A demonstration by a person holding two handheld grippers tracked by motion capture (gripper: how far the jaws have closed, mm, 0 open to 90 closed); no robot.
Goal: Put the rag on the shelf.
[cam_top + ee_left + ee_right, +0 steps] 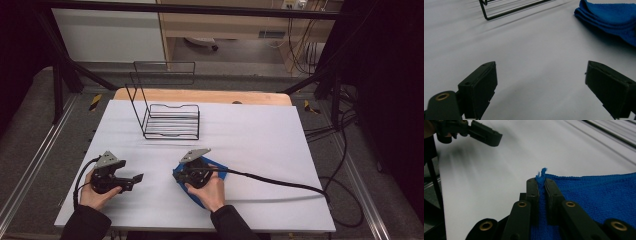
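Right gripper [542, 185] pinches blue cloth [599, 195] corner, seemingly folded; left gripper [541, 82] gapes wide.

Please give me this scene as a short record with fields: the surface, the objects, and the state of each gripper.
surface: white table
objects: blue cloth, black wire rack
left gripper: open, jaws apart over bare table, holds nothing
right gripper: shut, pinching a corner of the blue cloth
rack position: far side of the table, apart from both grippers
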